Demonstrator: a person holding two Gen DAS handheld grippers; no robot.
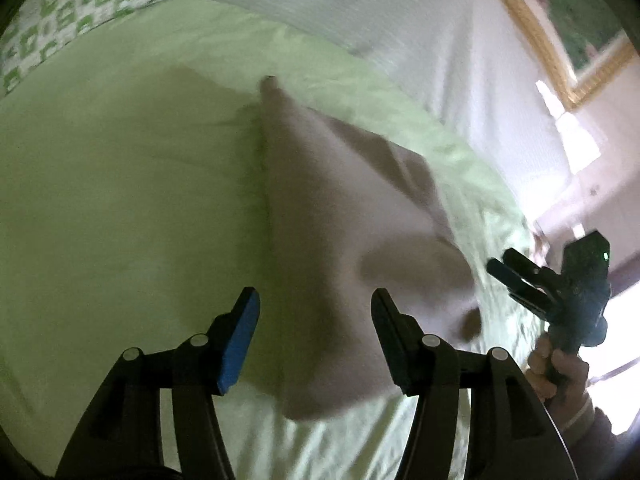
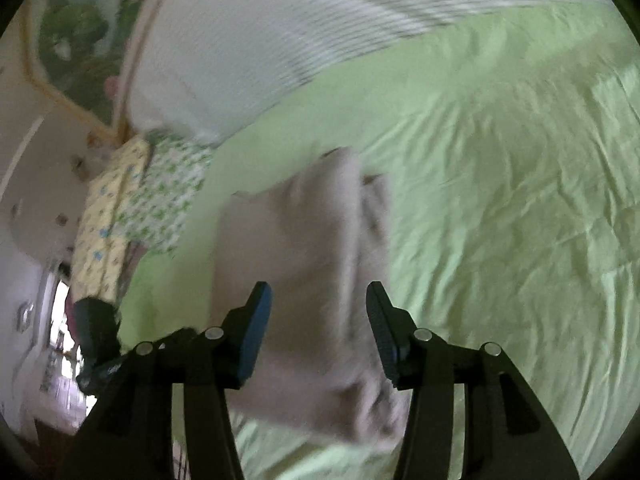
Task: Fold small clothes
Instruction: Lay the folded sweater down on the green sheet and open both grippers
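A small beige garment lies on the light green bed sheet, partly folded, with a flap at its right. My left gripper is open and empty just above the garment's near end. In the right wrist view the same garment lies ahead, blurred. My right gripper is open and empty above it. The right gripper also shows in the left wrist view, held in a hand beside the garment's right side.
A white ribbed headboard stands behind the bed. Green-patterned and yellow-patterned pillows lie at the bed's head. A gold-framed picture hangs on the wall. The bed's edge runs along the right.
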